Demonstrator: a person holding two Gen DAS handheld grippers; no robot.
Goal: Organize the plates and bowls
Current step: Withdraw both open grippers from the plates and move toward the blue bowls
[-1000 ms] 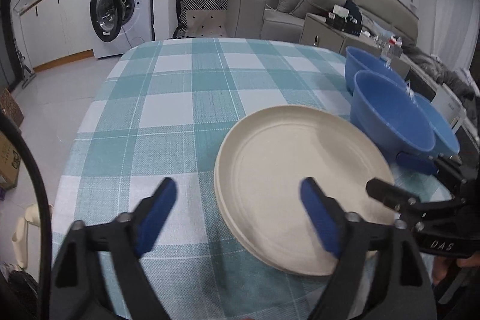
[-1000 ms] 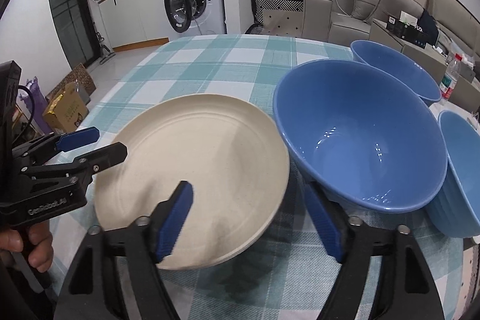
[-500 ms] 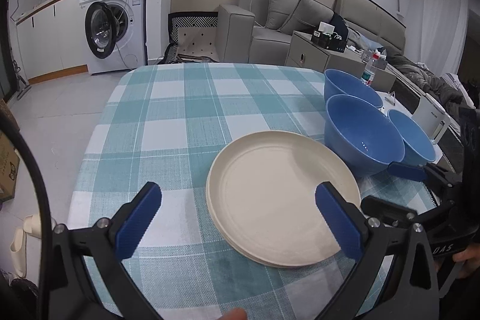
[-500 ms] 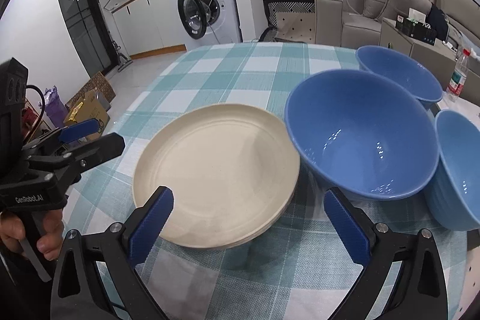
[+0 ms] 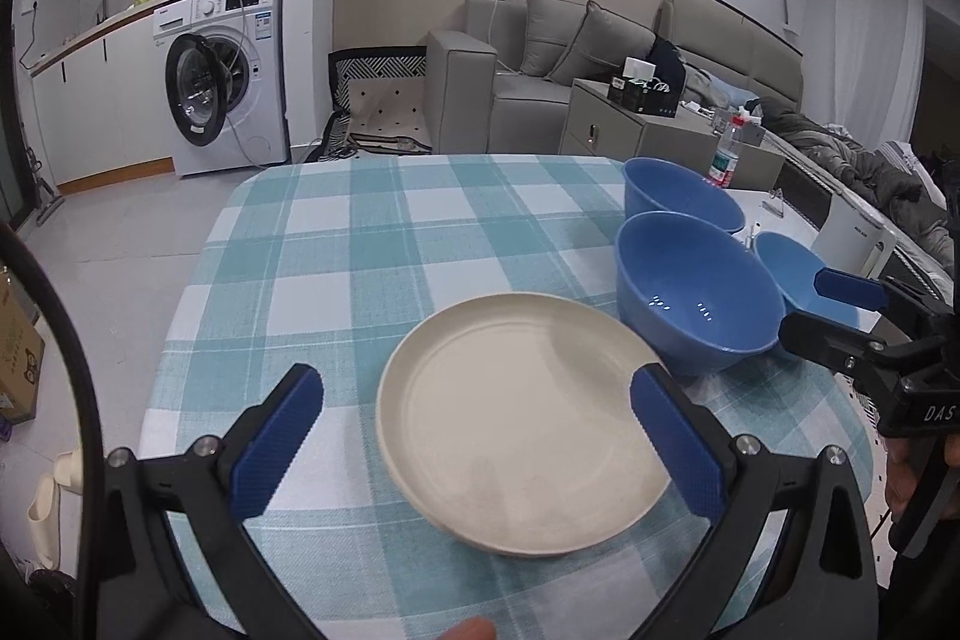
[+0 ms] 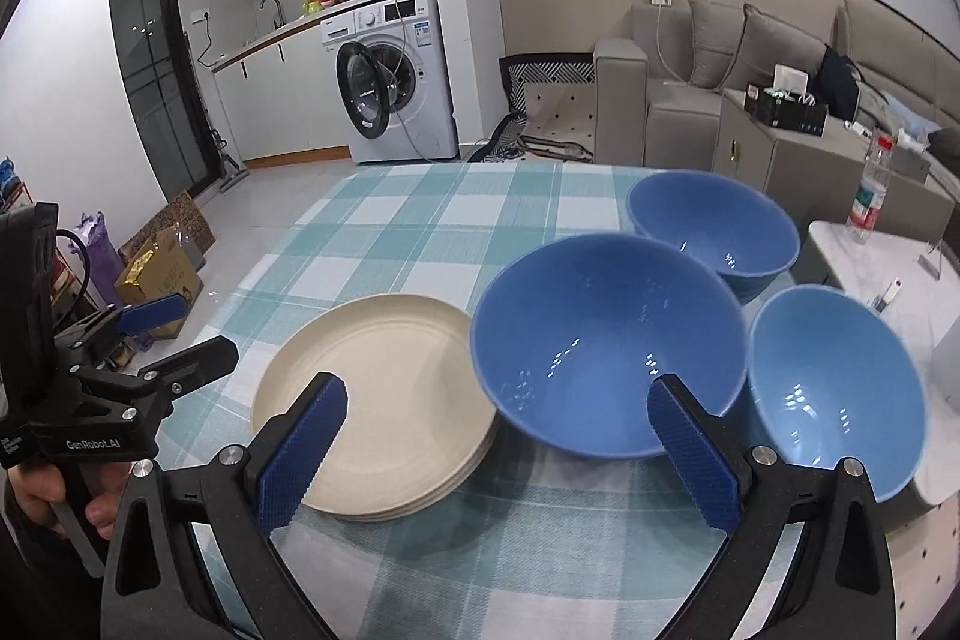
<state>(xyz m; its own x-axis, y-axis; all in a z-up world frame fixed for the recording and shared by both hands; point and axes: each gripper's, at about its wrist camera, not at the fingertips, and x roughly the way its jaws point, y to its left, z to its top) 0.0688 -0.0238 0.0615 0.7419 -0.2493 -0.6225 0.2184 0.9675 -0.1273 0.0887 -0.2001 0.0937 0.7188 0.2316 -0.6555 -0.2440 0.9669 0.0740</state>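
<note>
Right wrist view: stack of round cream plates (image 6: 384, 394) on checked tablecloth (image 6: 420, 220), three glossy blue bowls (image 6: 606, 352) just beside. Right gripper (image 6: 498, 448) and left gripper (image 5: 474, 436) both spread, empty. Judgement: approach nearest bowl's rim squarely, nest bowls gently.

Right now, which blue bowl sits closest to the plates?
The biggest bowl, nearest the stack of plates; the other two bowls sit beyond it.

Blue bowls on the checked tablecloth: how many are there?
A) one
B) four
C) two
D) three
D: the right wrist view shows three blue bowls, a large one beside the cream plates, one behind it and one to its right.
</note>
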